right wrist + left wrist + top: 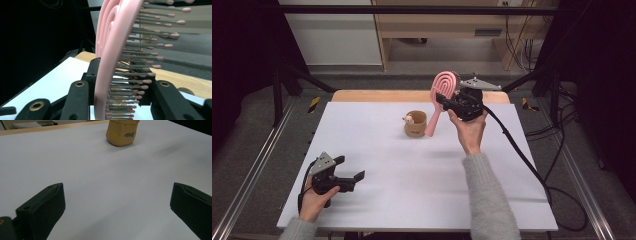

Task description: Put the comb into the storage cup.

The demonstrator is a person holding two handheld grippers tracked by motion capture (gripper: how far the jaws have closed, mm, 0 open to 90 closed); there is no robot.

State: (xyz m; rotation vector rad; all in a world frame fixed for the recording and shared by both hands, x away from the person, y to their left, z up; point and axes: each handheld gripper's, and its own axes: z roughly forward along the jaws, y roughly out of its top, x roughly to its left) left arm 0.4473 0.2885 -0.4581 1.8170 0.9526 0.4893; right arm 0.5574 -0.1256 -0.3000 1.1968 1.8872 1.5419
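Right claw (447, 102) is gripping a pink hairbrush (443, 90) above the table (412, 170); left claw (349, 170) is resting open.

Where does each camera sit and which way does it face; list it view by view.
High view: above the table, looking forward and down; both forearms, left gripper, right gripper clamping the pink hairbrush.
Left gripper view: low, along open jaws toward the tan cup.
Right gripper view: along jaws shut on the hairbrush.
Shared: cup, high and left.
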